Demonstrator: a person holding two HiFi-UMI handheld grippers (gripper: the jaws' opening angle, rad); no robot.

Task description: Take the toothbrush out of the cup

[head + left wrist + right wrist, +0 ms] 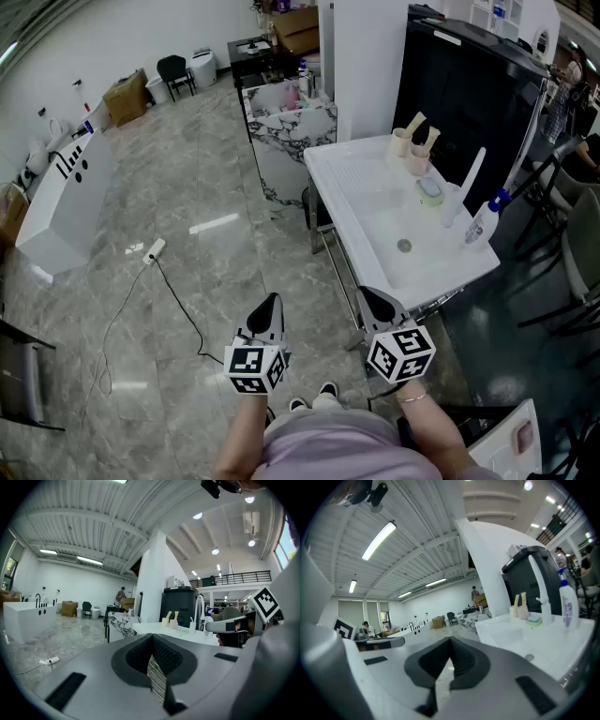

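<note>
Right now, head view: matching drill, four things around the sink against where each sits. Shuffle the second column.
Things:
1. pink cup
2. blue-capped bottle
3. drain
4. power strip

Places:
A. on the floor, left of the basin
B. back rim of the basin, toothbrush standing in it
C. bottom of the basin's bowl
D. front right rim, next to the faucet

Pairs: 1-B, 2-D, 3-C, 4-A
</note>
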